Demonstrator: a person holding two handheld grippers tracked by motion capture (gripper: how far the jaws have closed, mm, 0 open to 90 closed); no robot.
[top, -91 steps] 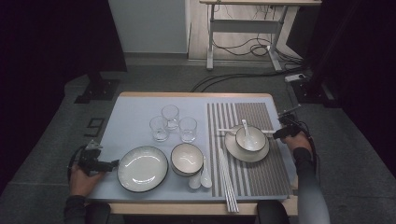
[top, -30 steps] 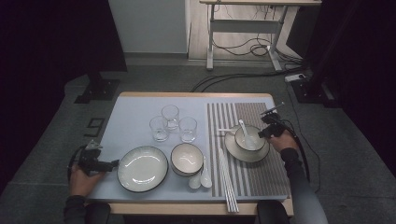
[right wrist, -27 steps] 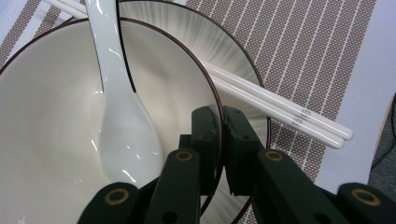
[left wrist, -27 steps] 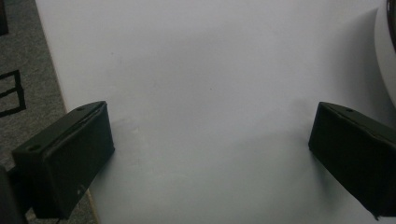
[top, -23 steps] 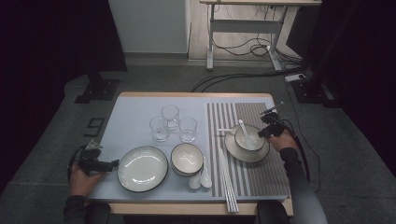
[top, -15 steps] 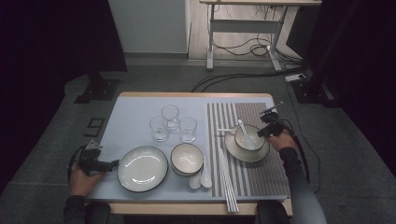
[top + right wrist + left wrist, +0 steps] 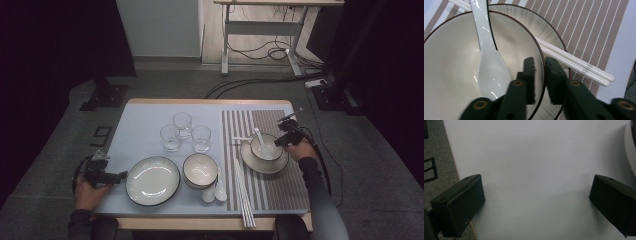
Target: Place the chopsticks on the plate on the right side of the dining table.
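Observation:
A cream bowl (image 7: 266, 148) (image 7: 454, 62) with a dark rim sits on a ribbed plate (image 7: 250, 162) (image 7: 549, 32) on the striped placemat (image 7: 280, 195). A white spoon (image 7: 260, 137) (image 7: 489, 62) lies in it. My right gripper (image 7: 279, 142) (image 7: 540, 61) straddles the bowl's right rim, one jaw inside and one outside. Its jaws have just been opening, and a small gap shows around the rim. A pair of white chopsticks (image 7: 574, 62) rests on the plate behind the bowl. My left gripper (image 7: 120, 176) (image 7: 536, 192) stands wide open over bare table by the large plate (image 7: 152, 180).
Three glasses (image 7: 182, 132) stand mid-table. A second bowl (image 7: 200, 169) and two white spoons (image 7: 215, 192) lie in front of them. More chopsticks (image 7: 245, 195) lie along the placemat's left edge. The table's left edge (image 7: 451, 170) runs by the left jaw.
The right gripper came in from farther right to the bowl's rim, then held still. The left hand has stayed where it was.

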